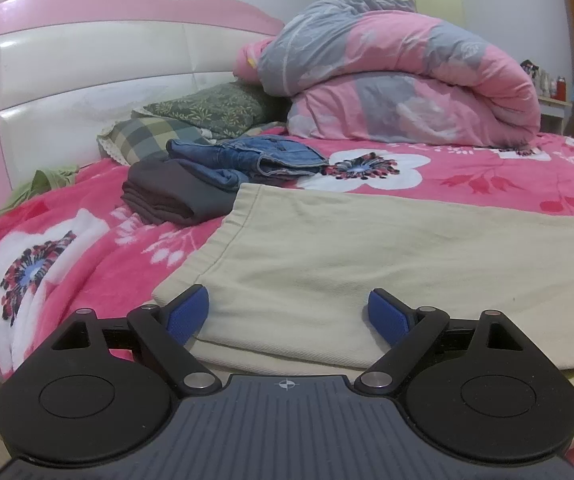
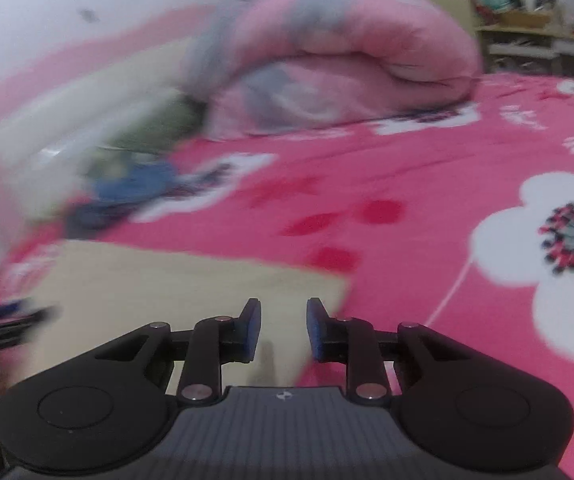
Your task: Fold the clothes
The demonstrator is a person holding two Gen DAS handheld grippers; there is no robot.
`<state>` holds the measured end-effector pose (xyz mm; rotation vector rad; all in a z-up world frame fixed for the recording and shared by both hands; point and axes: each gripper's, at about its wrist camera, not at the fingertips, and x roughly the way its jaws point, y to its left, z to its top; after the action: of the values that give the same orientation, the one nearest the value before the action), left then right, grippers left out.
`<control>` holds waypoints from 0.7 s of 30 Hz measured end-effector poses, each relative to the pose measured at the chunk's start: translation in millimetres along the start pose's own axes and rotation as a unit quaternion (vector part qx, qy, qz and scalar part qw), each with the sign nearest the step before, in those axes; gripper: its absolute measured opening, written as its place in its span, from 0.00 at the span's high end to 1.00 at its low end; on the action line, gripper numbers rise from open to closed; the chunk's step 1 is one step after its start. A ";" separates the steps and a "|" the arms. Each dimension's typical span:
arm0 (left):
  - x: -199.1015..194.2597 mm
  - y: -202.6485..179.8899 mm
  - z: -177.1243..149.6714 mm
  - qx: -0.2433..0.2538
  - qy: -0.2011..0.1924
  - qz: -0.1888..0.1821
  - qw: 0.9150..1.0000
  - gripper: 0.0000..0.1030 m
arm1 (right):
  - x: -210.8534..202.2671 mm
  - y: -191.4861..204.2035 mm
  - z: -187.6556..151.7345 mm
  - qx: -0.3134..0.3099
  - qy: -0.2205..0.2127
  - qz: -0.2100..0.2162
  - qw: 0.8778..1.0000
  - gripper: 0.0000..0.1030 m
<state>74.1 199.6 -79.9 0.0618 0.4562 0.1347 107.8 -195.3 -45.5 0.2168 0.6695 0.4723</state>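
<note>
A beige garment [image 1: 367,248] lies flat on the pink flowered blanket [image 1: 487,176], with its elastic hem toward the headboard. My left gripper [image 1: 287,294] stands wide open just above the garment's near edge, and nothing sits between its blue pads [image 1: 187,316]. The right wrist view is blurred by motion. In it my right gripper [image 2: 284,305] hovers over the right-hand corner of the beige garment [image 2: 167,280], its jaws a narrow gap apart with nothing in them. The left gripper shows there as a dark smear at the left edge.
A folded dark grey garment [image 1: 171,196] and folded jeans [image 1: 255,156] lie beyond the beige one. Behind them are two pillows [image 1: 215,108], a rolled pink and grey quilt [image 1: 399,72] and the pink headboard [image 1: 87,60]. A green cloth [image 1: 43,184] lies at the left.
</note>
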 end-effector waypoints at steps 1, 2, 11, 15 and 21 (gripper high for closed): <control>0.2 0.0 0.0 0.000 0.001 0.000 1.000 0.14 | -12.4 5.4 -6.8 -0.002 0.012 0.028 1.000 0.74; 0.3 0.0 0.1 0.000 0.001 0.001 1.000 0.14 | -19.0 11.3 -16.5 -0.008 0.028 0.044 0.999 0.73; 4.2 -4.9 9.1 0.015 0.028 0.007 0.999 0.09 | -54.8 50.1 -53.8 -0.053 0.016 0.025 0.998 0.69; 5.3 -7.0 11.2 0.013 0.035 0.013 0.999 0.08 | -64.2 50.8 -91.3 -0.048 0.053 0.013 0.997 0.68; -33.7 -12.8 38.4 0.011 -0.010 0.042 0.999 0.06 | -84.5 39.4 -96.1 0.052 0.011 0.008 0.999 0.63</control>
<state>62.6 181.0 -32.0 0.1035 0.4347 0.2118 -25.3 -197.9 -59.9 0.3155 0.7142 0.4568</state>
